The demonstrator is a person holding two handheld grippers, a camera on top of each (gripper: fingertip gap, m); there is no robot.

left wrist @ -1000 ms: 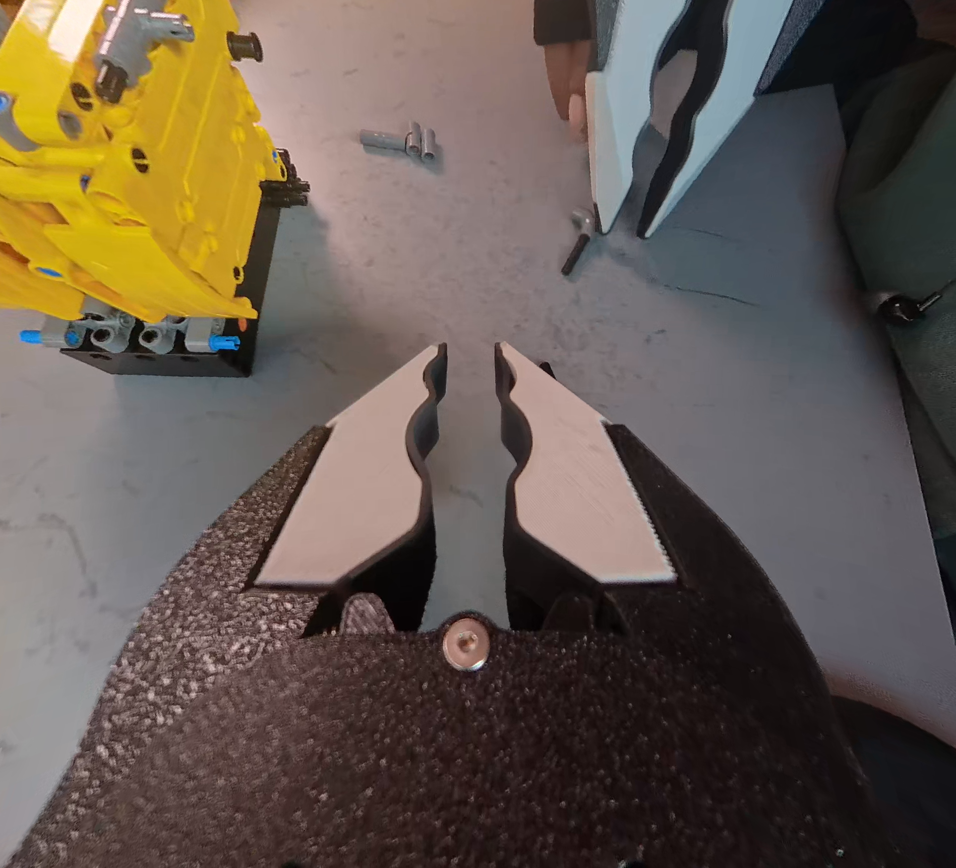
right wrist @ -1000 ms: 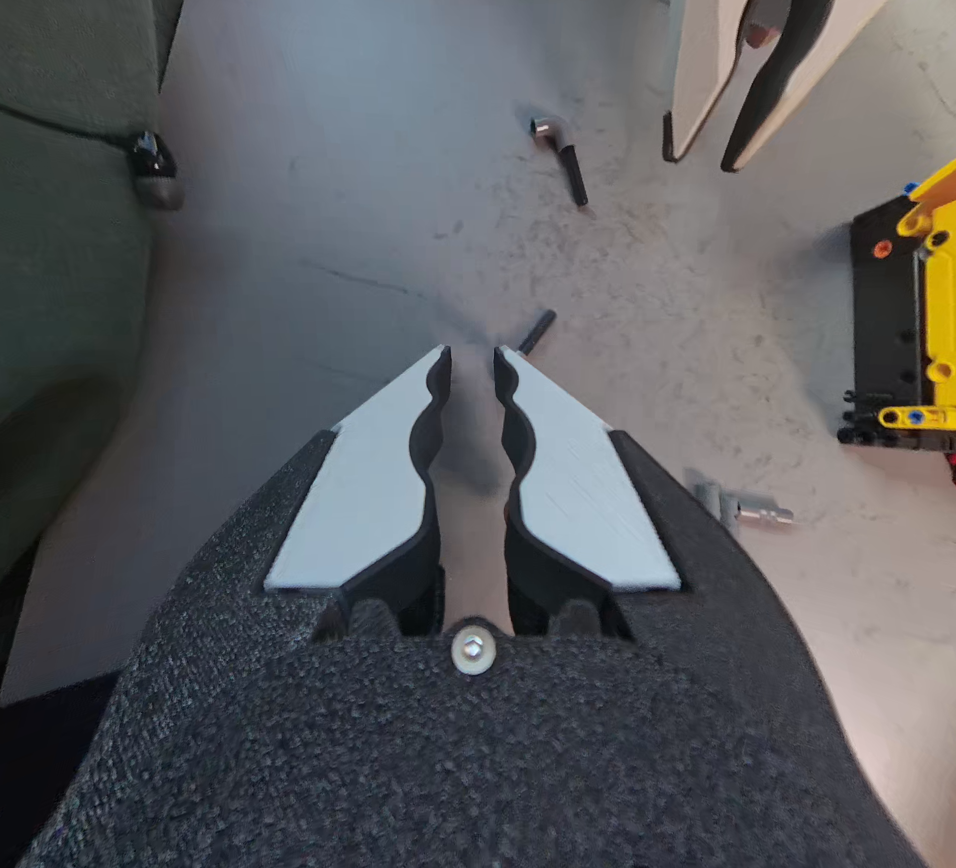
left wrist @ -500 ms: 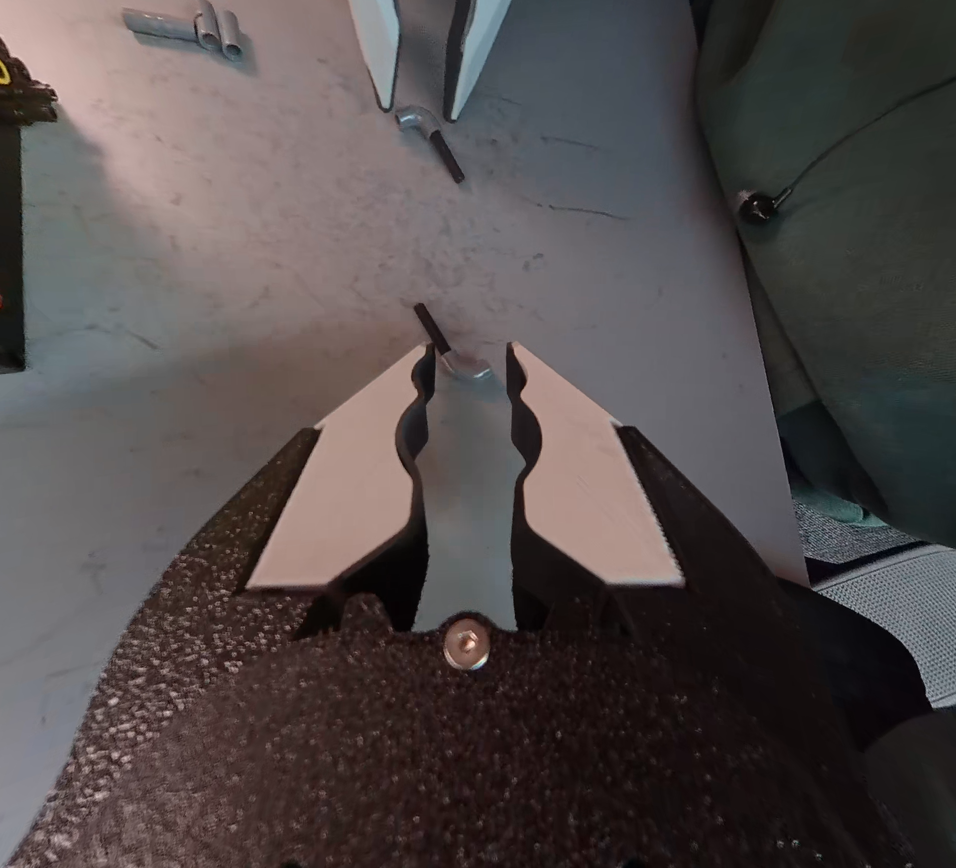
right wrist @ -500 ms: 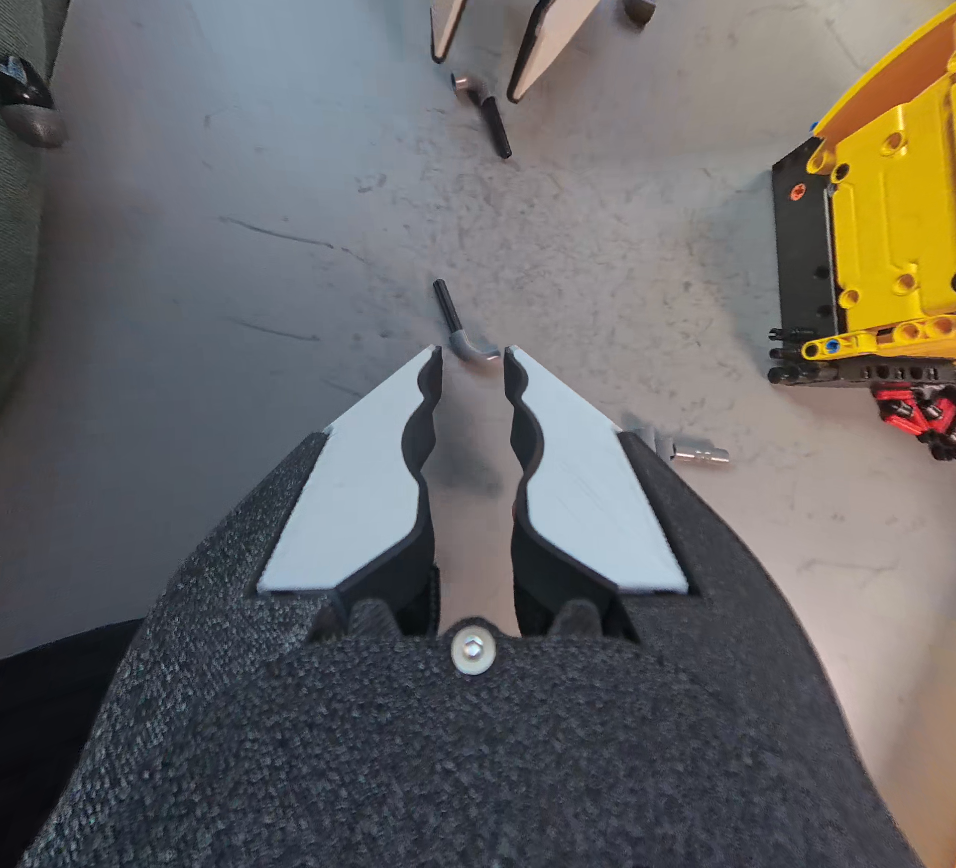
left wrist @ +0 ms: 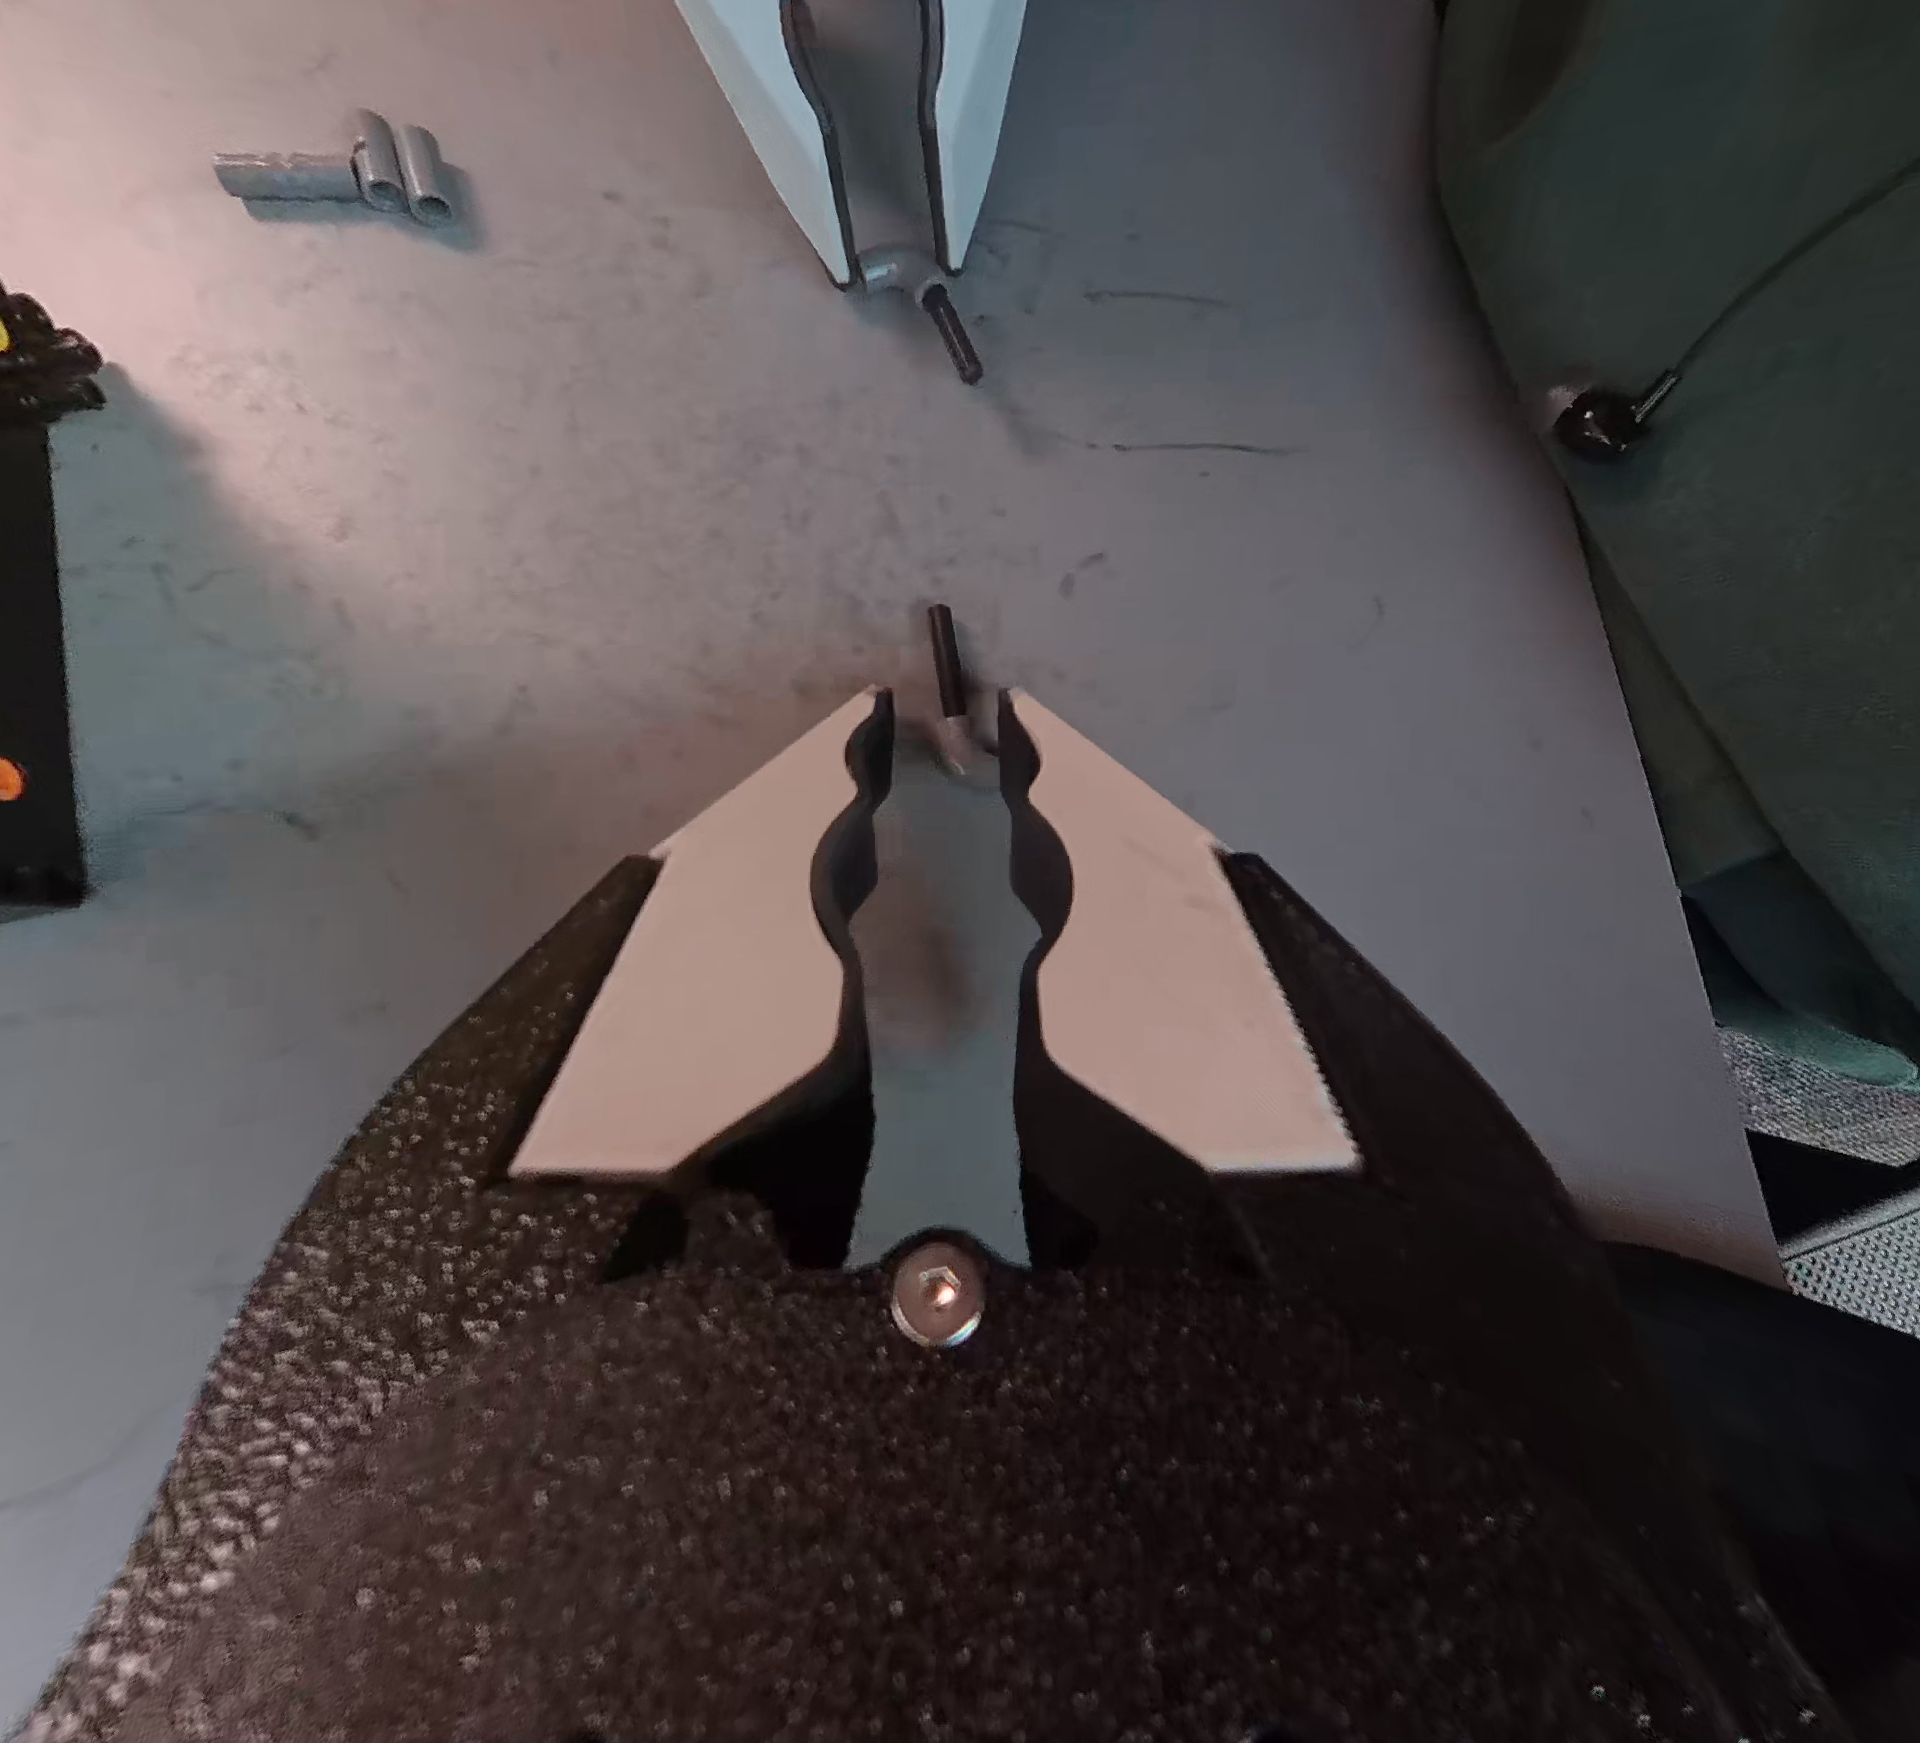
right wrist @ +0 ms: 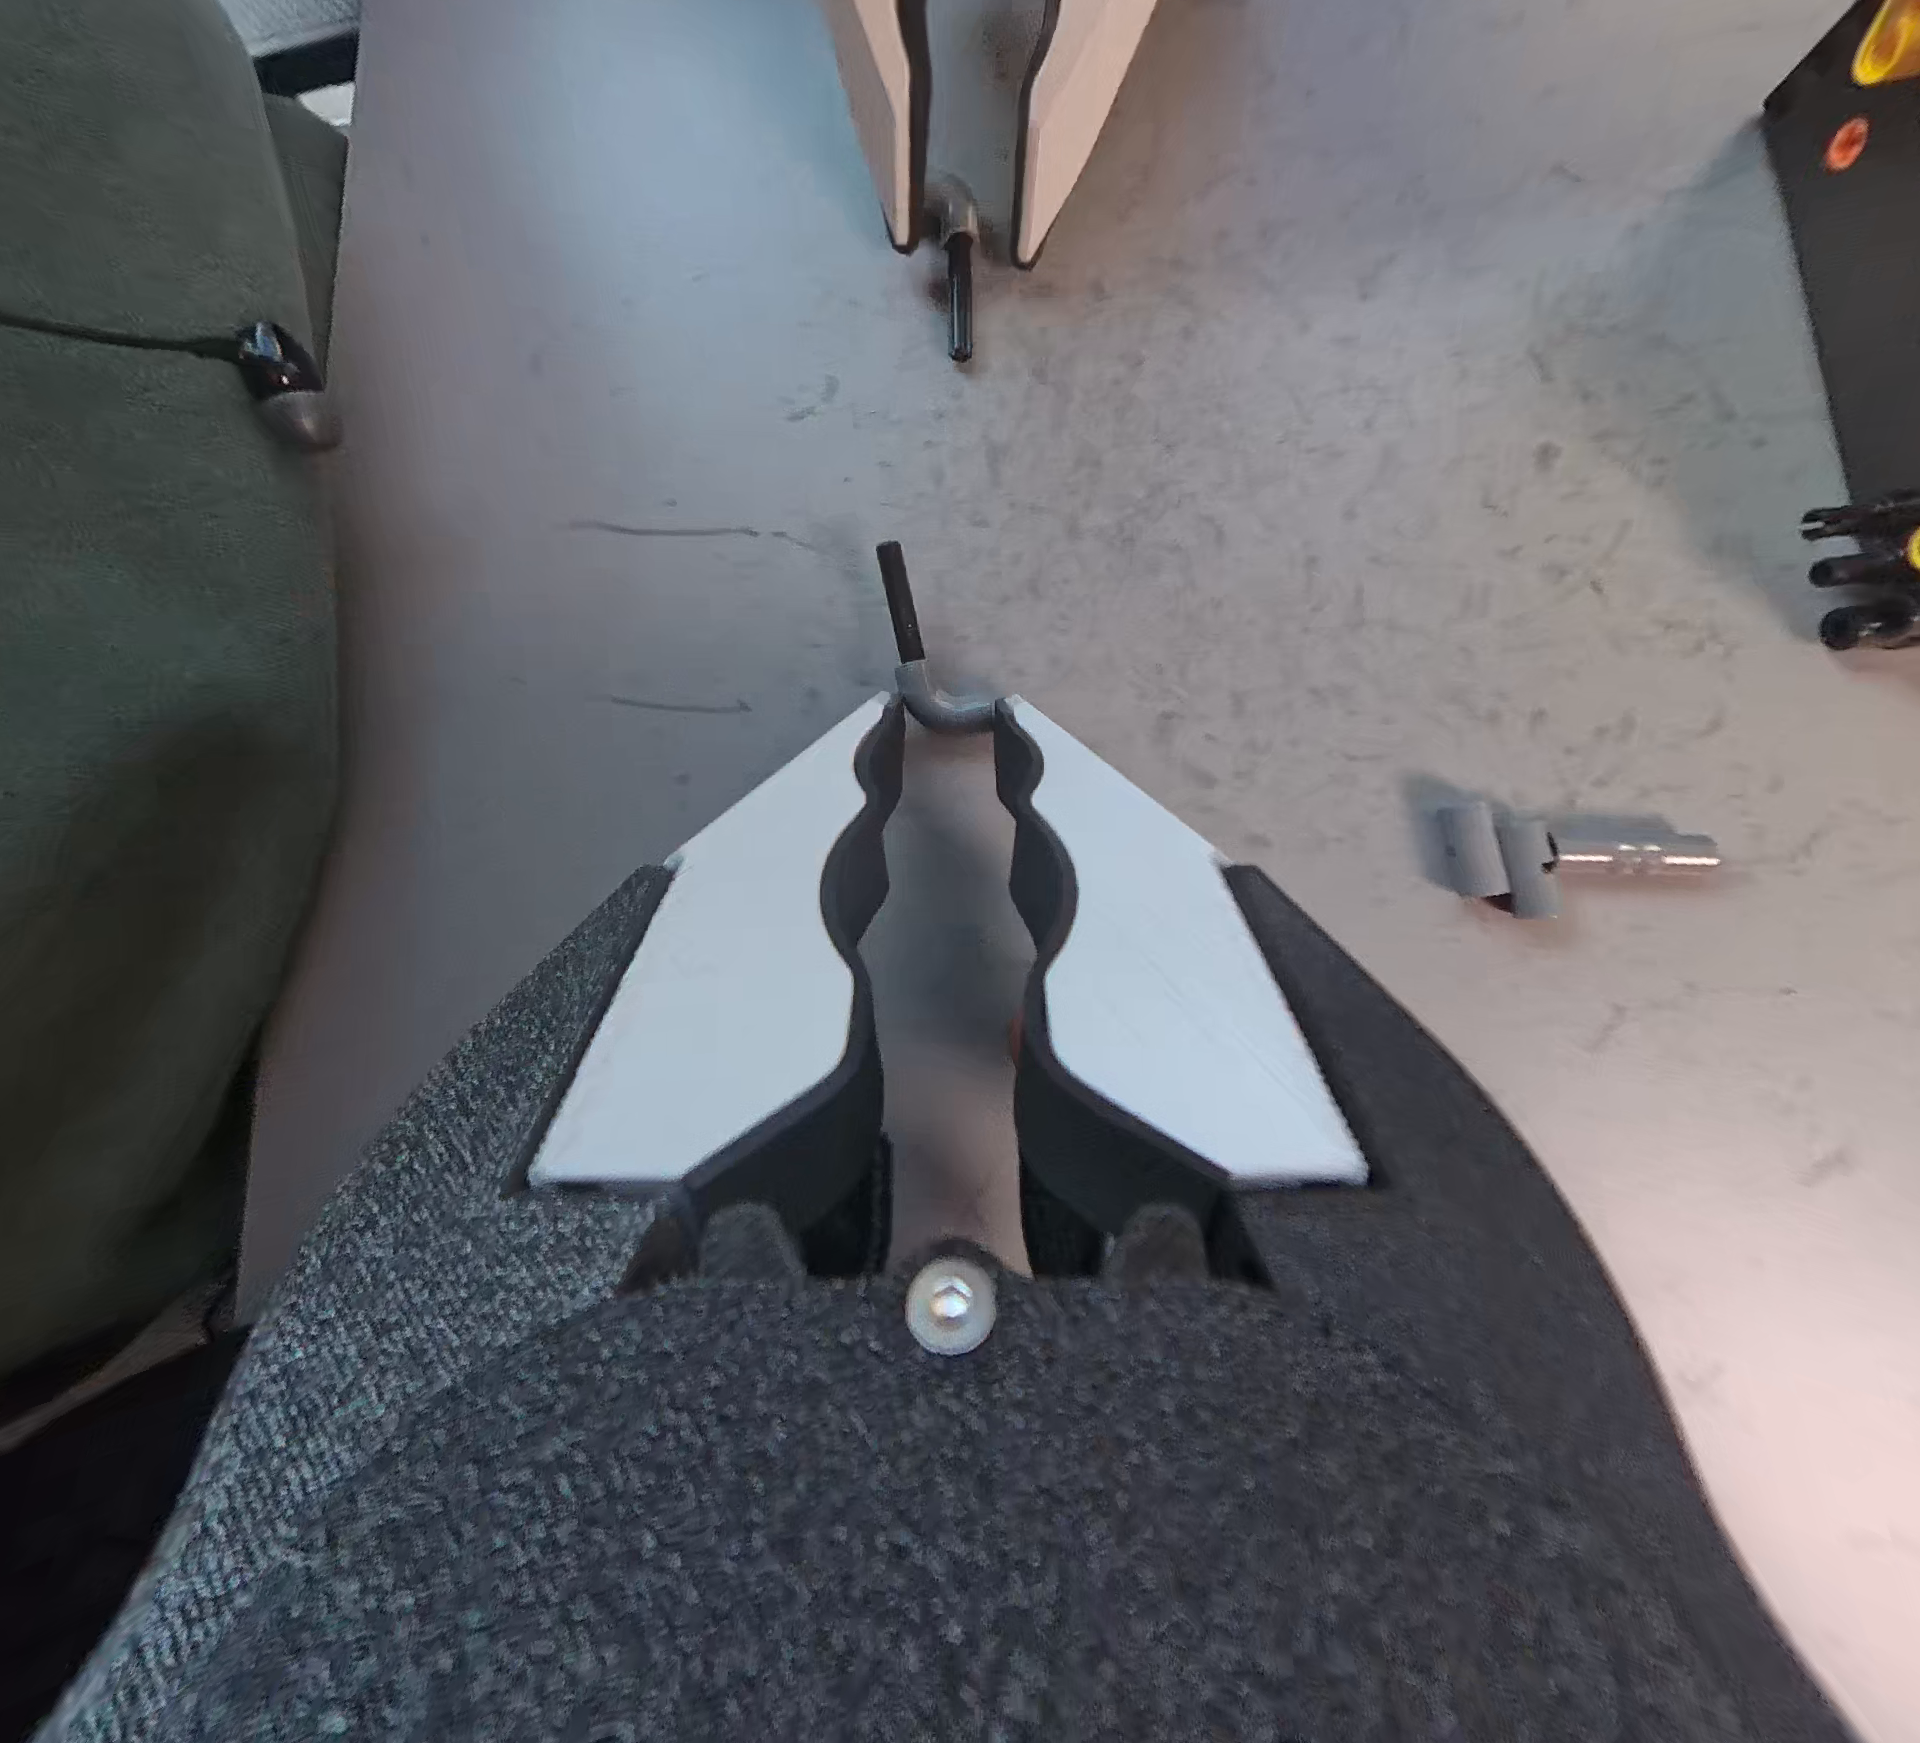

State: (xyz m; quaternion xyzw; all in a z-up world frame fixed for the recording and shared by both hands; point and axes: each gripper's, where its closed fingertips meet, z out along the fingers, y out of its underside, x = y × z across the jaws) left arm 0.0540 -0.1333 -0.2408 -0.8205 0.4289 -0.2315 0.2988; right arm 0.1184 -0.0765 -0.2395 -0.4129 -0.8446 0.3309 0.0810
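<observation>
Two identical small parts lie on the grey table (left wrist: 520, 498), each a grey elbow with a black pin. My left gripper (left wrist: 943, 698) is open, and its tips straddle the elbow of one part (left wrist: 952, 743), whose pin points away. My right gripper (right wrist: 945, 703) is open but narrow, and the other part (right wrist: 940, 706) lies between its tips and nearly fills the gap. The two grippers face each other. The right gripper (left wrist: 899, 272) shows at the top of the left wrist view, and the left gripper (right wrist: 961, 247) at the top of the right wrist view.
A loose grey connector with a metal-looking pin (left wrist: 343, 178) (right wrist: 1527, 852) lies to one side. A black and yellow brick model (left wrist: 31, 654) (right wrist: 1849, 259) stands beyond it. A green upholstered seat (left wrist: 1714, 343) (right wrist: 135, 550) borders the table edge on the other side. About 9 centimetres separates my left fingertips from my right. The green upholstered seat (right wrist: 135, 550) sits 12 centimetres or so from the ends of my right fingers. Seen from the left wrist view (left wrist: 1642, 138) as well.
Both grippers have moved towards each other and lined up with their parts. Each part now lies between the tips. Both pairs of jaws have narrowed. The yellow model has slid almost out of view.
</observation>
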